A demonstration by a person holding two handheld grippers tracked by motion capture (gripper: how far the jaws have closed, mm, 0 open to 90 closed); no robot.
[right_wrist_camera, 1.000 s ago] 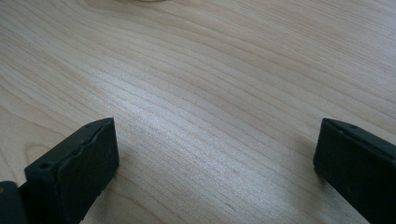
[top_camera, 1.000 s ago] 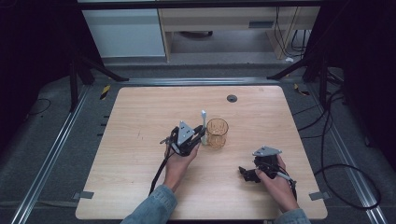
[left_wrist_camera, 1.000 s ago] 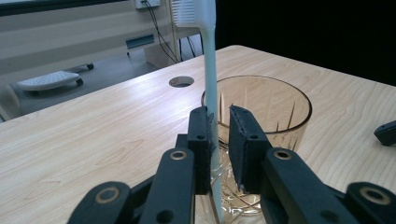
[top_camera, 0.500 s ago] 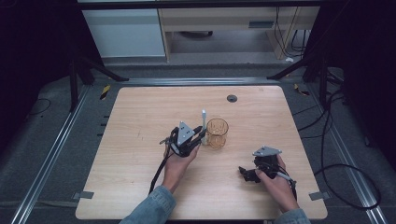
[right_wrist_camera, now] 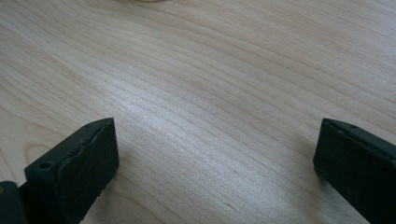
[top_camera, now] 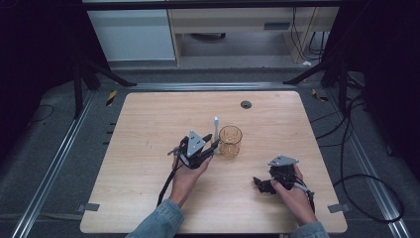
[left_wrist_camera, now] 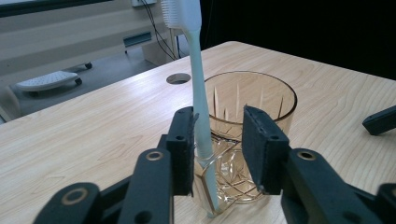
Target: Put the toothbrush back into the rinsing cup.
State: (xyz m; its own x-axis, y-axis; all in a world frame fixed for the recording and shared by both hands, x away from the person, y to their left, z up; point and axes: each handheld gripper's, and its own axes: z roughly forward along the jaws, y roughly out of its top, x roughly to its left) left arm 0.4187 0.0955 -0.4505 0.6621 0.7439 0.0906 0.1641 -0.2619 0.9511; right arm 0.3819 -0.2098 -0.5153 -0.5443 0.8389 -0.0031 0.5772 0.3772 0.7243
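No text, label, brand, number or sign can be read on anything in these views.

Left claw: black body, grey three-cornered plate on top, black cable trailing back from it along the forearm. In the left gripper view its two jaws are black bars with round pivot holes ringed in metal, each ending in a flat rectangular black pad with small screw holes along the edge. Right claw: same black build, same grey plate above the jaws, cable behind the hand; chunky matte black pads in the right gripper view. Both forearms wear blue denim sleeves, cuffs at the wrists.
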